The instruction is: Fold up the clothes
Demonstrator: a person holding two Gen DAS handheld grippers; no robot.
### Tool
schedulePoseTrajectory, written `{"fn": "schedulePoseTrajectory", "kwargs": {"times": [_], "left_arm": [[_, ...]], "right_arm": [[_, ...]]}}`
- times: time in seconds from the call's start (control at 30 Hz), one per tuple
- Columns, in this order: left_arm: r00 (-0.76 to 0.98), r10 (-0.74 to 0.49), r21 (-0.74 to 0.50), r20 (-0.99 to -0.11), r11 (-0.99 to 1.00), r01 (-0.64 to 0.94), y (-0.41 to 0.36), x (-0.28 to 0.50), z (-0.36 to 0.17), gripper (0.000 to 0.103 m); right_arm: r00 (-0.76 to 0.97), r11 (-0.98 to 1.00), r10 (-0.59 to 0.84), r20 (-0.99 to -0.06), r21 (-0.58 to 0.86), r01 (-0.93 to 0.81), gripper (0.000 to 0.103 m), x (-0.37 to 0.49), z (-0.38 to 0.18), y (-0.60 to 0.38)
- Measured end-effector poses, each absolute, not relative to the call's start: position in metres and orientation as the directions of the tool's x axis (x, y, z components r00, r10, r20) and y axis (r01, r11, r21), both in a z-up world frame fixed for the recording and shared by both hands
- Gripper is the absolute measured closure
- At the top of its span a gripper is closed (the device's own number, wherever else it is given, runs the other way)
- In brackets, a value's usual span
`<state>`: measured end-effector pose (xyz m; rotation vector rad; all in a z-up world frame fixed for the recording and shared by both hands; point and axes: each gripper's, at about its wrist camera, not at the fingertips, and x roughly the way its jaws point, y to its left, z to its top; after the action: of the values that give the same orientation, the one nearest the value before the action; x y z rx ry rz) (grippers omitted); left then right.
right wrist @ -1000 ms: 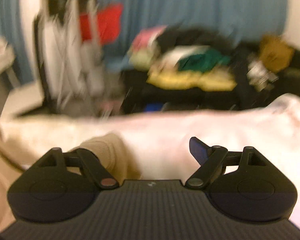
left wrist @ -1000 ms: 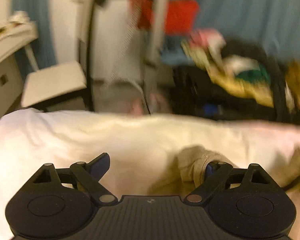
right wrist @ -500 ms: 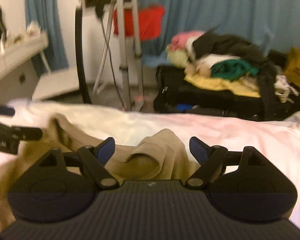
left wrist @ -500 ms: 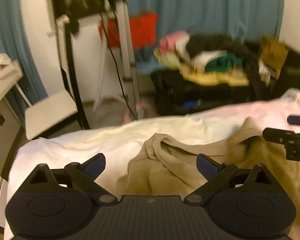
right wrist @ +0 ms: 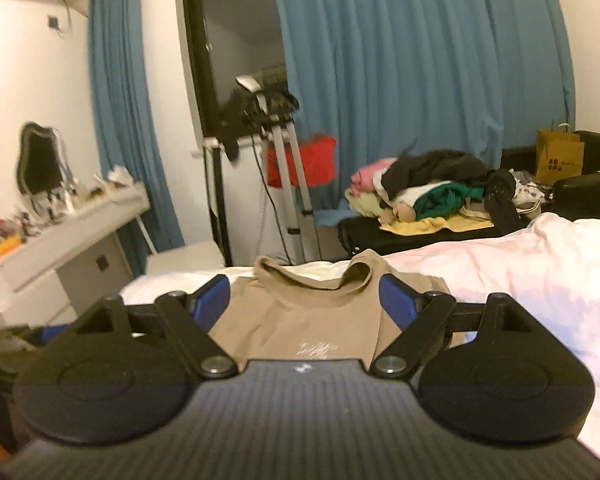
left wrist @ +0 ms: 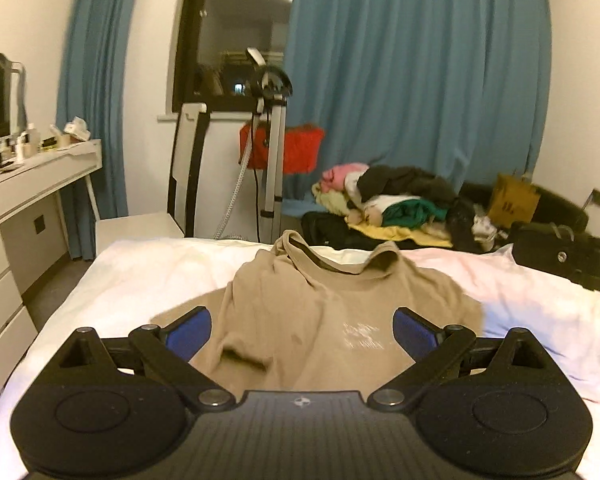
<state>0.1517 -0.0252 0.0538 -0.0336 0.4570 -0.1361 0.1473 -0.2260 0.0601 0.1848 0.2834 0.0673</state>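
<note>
Between my spread left gripper [left wrist: 302, 330] fingers I see only the flat tan cotton T-shirt [left wrist: 320, 320], so passing forward is free. White bedsheet [left wrist: 140, 272] lies open on both sides. My right gripper [right wrist: 302, 300] blocks the right edge, and a pile of mixed clothes [left wrist: 400, 204] stands beyond the bed.

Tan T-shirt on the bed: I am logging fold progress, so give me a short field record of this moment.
garment: tan cotton T-shirt with a small white chest print
position: lying on the white bed sheet, collar at the far end
state: spread out, still wrinkled, no neat fold visible
left gripper: open, blue pads apart, holding nothing
right gripper: open, holding nothing
background: pile of mixed clothes beyond the bed, blue curtain behind
</note>
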Motion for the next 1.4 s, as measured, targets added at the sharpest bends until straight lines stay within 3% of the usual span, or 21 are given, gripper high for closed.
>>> {"fn": "schedulePoseTrajectory", "kwargs": {"times": [0.23,0.43,0.67,0.83,1.03,1.17,1.3,1.4], "left_arm": [[0.923,-0.098,-0.079,-0.371,0.994,0.074,-0.015,0.069,0.045,0.005],[0.901,-0.043,-0.086,-0.431,0.996,0.007,0.001,0.060,0.016,0.005],[0.867,-0.006,-0.104,-0.498,0.993,-0.053,0.026,0.092,-0.012,0.005],[0.802,-0.033,-0.267,-0.597,0.951,-0.159,0.056,0.146,-0.033,0.007],[0.778,-0.036,-0.379,-0.627,0.887,-0.264,0.096,0.215,-0.058,0.013],[0.766,-0.035,-0.410,-0.642,0.860,-0.305,0.116,0.261,-0.078,0.029],[0.790,-0.081,-0.444,-0.608,0.859,-0.254,0.125,0.298,-0.095,0.035],[0.798,-0.092,-0.413,-0.596,0.887,-0.206,0.122,0.324,-0.098,0.061]], "right_arm": [[0.980,0.979,0.073,-0.186,0.202,-0.034,0.020,0.070,0.039,-0.219],[0.977,0.982,0.086,-0.194,0.184,-0.050,0.020,0.060,0.006,-0.216],[0.967,0.968,0.101,-0.232,0.246,-0.042,0.020,0.068,-0.008,-0.222],[0.956,0.957,0.094,-0.276,0.289,-0.011,0.020,0.078,-0.018,-0.229],[0.940,0.941,0.089,-0.328,0.338,0.028,0.020,0.089,-0.030,-0.238],[0.924,0.927,0.096,-0.369,0.372,0.052,0.020,0.116,-0.046,-0.247],[0.906,0.912,0.102,-0.411,0.403,0.080,0.020,0.144,-0.063,-0.255],[0.892,0.898,0.111,-0.439,0.429,0.099,0.020,0.164,-0.075,-0.259]]}}
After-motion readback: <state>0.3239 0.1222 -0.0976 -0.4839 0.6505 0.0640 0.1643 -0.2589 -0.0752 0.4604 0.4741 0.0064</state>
